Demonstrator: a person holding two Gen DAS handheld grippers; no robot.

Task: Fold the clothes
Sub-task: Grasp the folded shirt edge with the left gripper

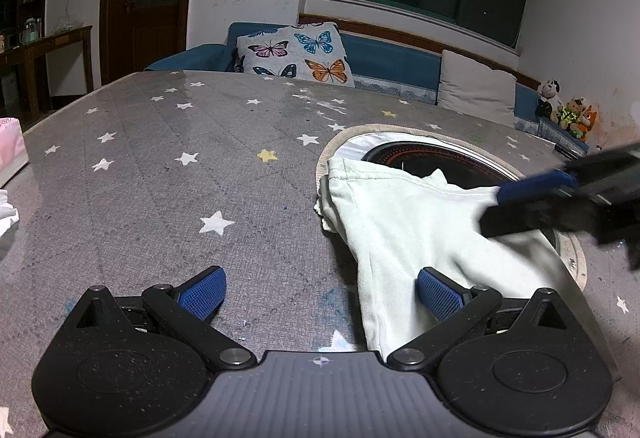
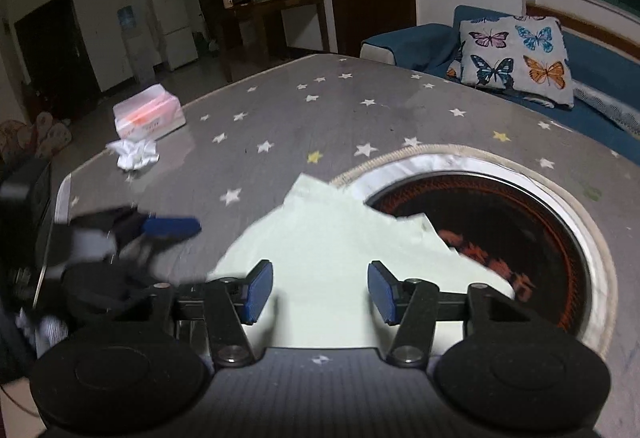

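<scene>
Pale green garment [image 1: 408, 222] lies partly folded on the star-print tablecloth [image 1: 160, 165], draped over the rim of the round inset burner [image 2: 520, 205]. My left gripper [image 1: 320, 292] sits wide open at its near edge, one pad [image 1: 440, 298] over the cloth, gripping nothing. My right gripper [image 2: 320, 292] hangs half spread above the fabric, pads not pinching it. Step, as I judge it: between folds, reaching for new hold points. Next needs both jaws closed on an edge. Right gripper is blurred in the left view; the garment's near end hides under both tools.
</scene>
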